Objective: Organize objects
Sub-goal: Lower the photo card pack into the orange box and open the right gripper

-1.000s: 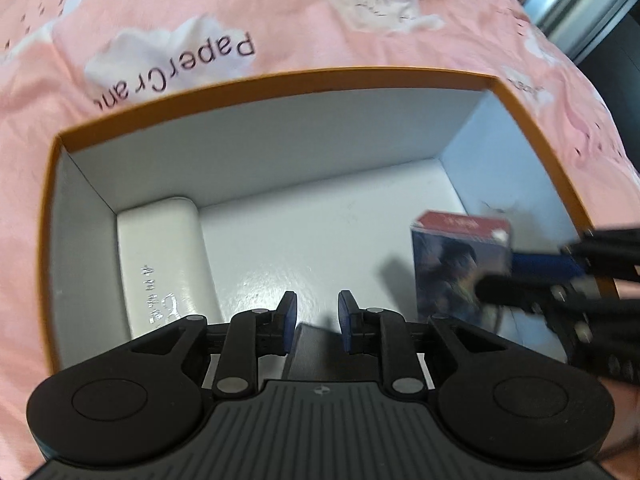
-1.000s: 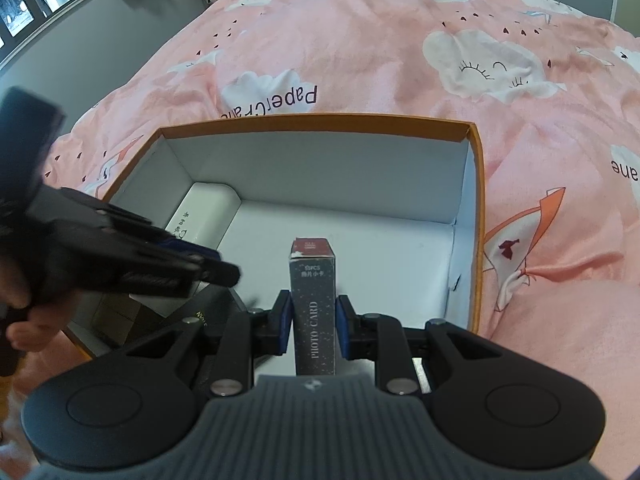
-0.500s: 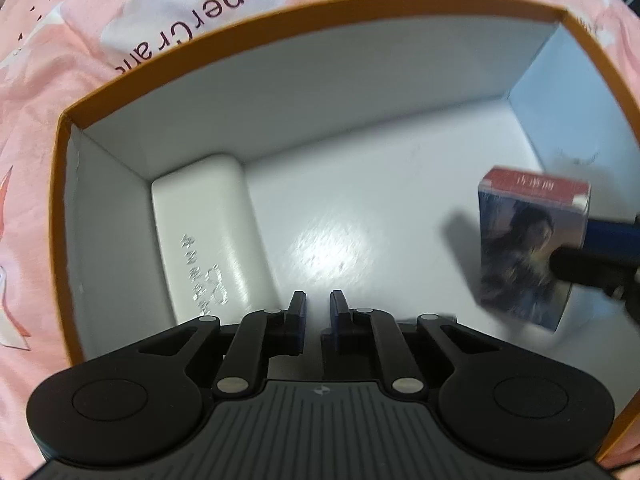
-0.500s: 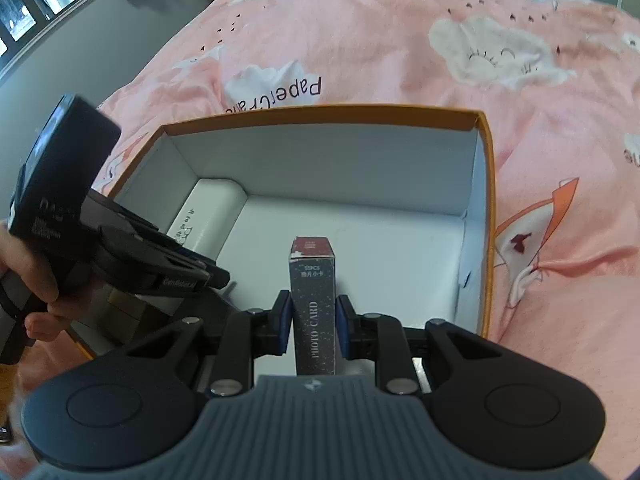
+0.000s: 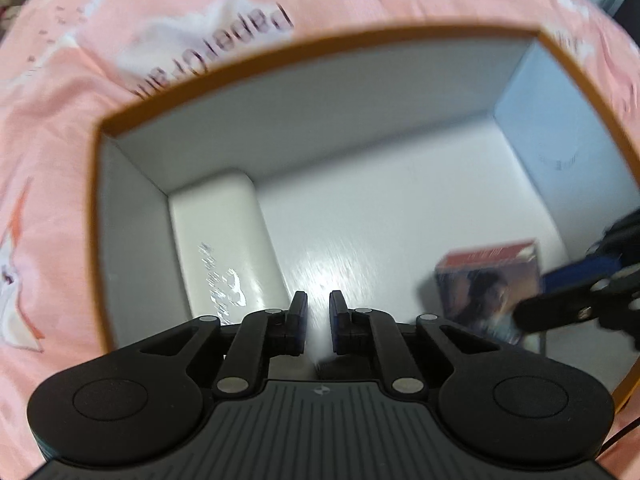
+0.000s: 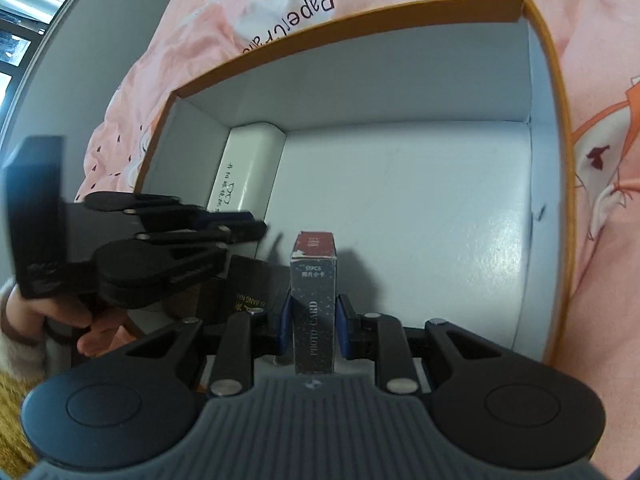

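- The orange-rimmed box lies open on the pink bedding; its white floor is free in the middle and at the right wall.
- At the left wall lies a white case, its long axis running from near to far.
- The left gripper has its jaws closed with nothing between them, above the floor beside the white case.
- A black box lies low, near the front edge.
- The right gripper clamps the photo card box, held upright inside the box, narrow side facing the camera.
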Demonstrator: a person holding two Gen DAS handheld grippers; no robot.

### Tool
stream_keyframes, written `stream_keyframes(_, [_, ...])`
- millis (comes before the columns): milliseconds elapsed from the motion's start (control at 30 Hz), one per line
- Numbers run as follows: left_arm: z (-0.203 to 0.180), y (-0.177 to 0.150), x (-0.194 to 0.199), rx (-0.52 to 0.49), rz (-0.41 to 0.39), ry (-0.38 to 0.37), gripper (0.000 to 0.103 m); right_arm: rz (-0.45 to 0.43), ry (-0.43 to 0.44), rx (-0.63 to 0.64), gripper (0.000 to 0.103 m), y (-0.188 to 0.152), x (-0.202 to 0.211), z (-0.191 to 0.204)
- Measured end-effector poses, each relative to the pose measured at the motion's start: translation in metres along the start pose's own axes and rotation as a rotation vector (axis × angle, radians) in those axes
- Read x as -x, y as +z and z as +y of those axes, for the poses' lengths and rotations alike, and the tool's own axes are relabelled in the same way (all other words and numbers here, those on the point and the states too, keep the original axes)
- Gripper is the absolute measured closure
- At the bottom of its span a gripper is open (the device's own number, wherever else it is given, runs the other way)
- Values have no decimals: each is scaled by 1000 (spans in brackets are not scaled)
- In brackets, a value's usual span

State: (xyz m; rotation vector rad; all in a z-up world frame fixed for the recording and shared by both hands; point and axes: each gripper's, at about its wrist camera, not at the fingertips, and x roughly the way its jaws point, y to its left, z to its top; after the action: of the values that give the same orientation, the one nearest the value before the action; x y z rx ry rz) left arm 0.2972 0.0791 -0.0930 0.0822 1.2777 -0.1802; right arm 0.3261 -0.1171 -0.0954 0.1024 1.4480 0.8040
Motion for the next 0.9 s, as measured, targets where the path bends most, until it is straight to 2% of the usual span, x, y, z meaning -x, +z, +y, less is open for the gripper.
stream_keyframes(67, [7, -2, 21, 49, -64, 2, 90, 9, -12, -7, 79, 2, -3, 1])
stream_keyframes(233, [-4, -26, 36, 130, -213, 13, 90, 39, -100, 28, 75, 5, -16, 8])
stream_keyframes(300, [-7, -31, 41, 155, -249, 8, 90, 50, -140, 50, 72, 5, -21, 10])
stream_keyframes(500, [-14, -41, 40, 225, -316, 11, 90, 85, -251, 115, 58, -1, -31, 15])
stream_keyframes(733, [-21, -57, 47, 249, -363, 12, 90, 84, -319, 148, 53, -8, -29, 19])
stream_keyframes(767, [-21, -59, 47, 254, -368, 14, 90, 84, -336, 158, 49, -8, -29, 20])
stream_keyframes(900, [-24, -64, 51, 263, -393, 15, 90, 87, -364, 181, 52, -9, -29, 23])
